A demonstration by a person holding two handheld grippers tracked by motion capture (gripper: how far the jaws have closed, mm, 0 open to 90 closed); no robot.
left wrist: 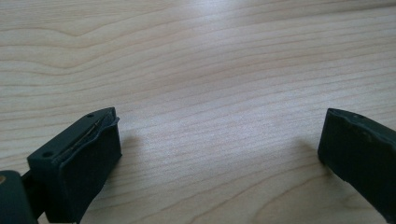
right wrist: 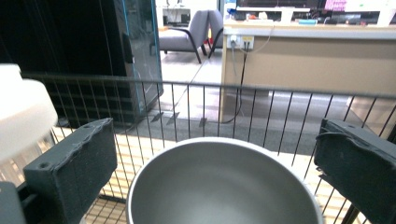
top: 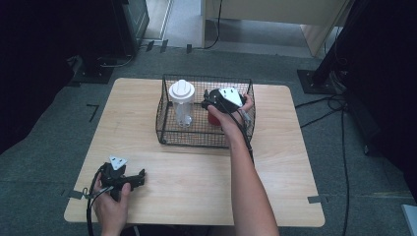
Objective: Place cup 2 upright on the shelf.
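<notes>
- Cup: metal inside, red outside where the high view catches it; stands upright in the wire basket, open mouth up, directly below and between the right jaws.
- Right gripper: jaws spread wide, one on each side of the cup's rim, pads clear of it; nothing is gripped. In the high view the gripper sits over the right half of the basket, held by the right hand.
- Jar: clear, white lid, upright in the basket's left half; in the right gripper view its white lid lies just outside the left-hand jaw, apart from the cup.
- Basket bars run across behind both right jaws.
- Left gripper: jaws wide apart, bare wood of the table between and ahead of them; nothing held. In the high view it rests low at the near left of the table, in the left hand, well apart from the basket.
</notes>
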